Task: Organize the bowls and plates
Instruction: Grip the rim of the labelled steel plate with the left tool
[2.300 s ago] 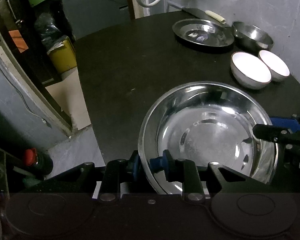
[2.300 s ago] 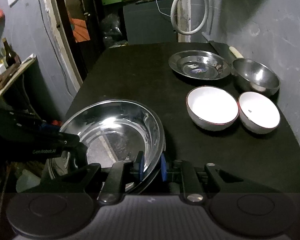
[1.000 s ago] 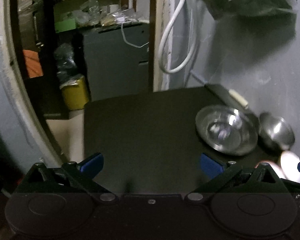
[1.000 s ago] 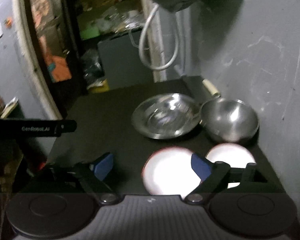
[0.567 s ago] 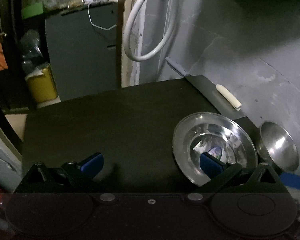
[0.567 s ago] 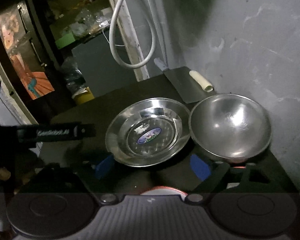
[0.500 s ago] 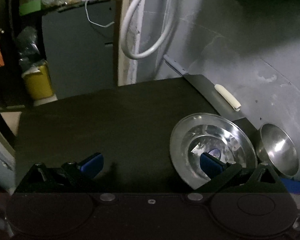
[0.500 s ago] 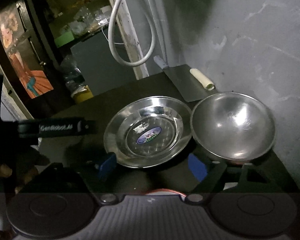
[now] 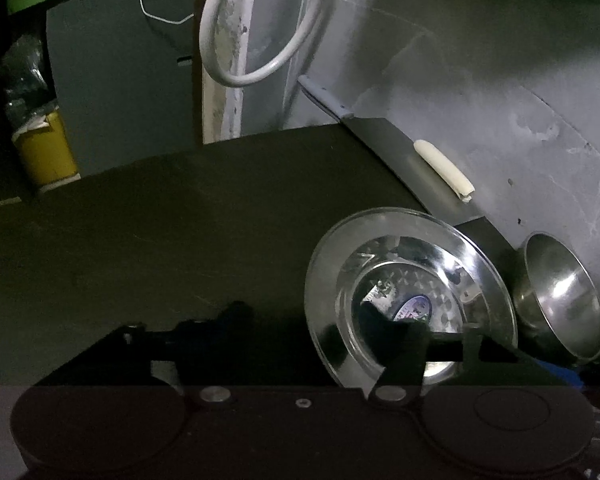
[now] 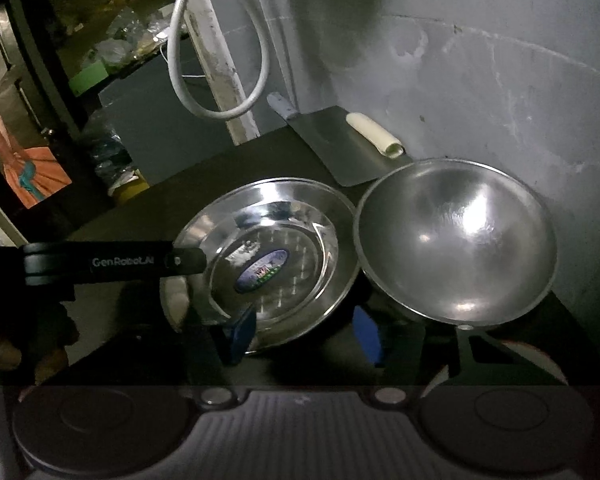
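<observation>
A steel plate point(image 9: 408, 264) with a blue sticker lies on the black table point(image 9: 160, 240), and a steel bowl point(image 9: 560, 300) sits against its right side. My left gripper point(image 9: 304, 314) straddles the plate's left rim, one finger inside the plate and one outside. Its jaws are closing and the pads are clear of the metal. In the right wrist view my right gripper point(image 10: 306, 334) straddles the near rim of the plate point(image 10: 268, 240). Its jaws are also closing and have no grip. The bowl point(image 10: 456, 240) is just right of it.
A flat metal blade point(image 10: 340, 148) with a cream roll point(image 10: 376, 134) on it lies behind the dishes, against the grey wall. A white hose point(image 9: 256, 68) hangs there. A white bowl's rim point(image 10: 540, 360) shows at my right gripper's side. The table's left half point(image 9: 120, 220) is bare.
Both grippers let go of the large steel plate, moved forward and down to the stickered plate, and their jaws have narrowed around its rim.
</observation>
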Demonstrator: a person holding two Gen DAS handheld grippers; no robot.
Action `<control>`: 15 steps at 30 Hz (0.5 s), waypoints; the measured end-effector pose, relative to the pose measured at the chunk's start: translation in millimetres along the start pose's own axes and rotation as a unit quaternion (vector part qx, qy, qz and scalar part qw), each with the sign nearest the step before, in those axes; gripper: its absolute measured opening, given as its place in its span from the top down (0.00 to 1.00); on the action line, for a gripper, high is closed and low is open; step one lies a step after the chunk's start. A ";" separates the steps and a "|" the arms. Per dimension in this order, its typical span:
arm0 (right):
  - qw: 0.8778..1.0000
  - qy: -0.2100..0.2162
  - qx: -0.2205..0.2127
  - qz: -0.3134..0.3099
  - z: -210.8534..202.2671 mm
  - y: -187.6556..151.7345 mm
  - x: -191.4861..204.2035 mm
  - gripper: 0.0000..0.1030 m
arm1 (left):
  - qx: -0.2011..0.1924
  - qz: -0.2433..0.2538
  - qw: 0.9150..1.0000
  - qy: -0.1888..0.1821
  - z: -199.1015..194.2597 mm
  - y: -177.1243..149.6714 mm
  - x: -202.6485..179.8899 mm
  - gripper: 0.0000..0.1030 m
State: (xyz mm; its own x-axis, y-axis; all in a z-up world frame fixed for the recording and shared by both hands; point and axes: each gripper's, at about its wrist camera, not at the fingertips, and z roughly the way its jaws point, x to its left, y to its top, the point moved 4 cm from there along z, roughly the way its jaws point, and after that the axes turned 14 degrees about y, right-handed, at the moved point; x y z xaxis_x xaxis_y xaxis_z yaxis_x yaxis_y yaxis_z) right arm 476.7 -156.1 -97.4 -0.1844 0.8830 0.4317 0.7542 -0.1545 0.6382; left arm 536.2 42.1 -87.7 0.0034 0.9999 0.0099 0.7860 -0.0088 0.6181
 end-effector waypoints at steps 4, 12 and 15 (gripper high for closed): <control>1.000 0.003 -0.007 0.006 1.3 -0.7 -2.8 0.65 | -0.008 0.016 1.000 -0.001 0.4 -1.5 -2.9 0.57; 1.000 0.023 -0.013 0.010 -1.6 -1.7 -0.7 0.71 | -0.008 0.025 1.000 -0.012 -5.3 -4.1 -3.1 0.77; 0.999 0.035 -0.018 0.002 -6.3 -2.7 5.4 0.71 | -0.010 0.023 1.000 -0.008 -12.2 -7.0 2.0 0.77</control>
State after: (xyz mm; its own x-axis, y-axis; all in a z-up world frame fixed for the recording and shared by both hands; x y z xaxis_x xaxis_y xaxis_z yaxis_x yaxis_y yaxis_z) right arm 469.7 -153.7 -92.7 -0.2263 0.8490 0.4775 0.7316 -0.1755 0.6587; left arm 523.2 44.0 -82.4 0.0503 0.9984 0.0264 0.7716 -0.0556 0.6336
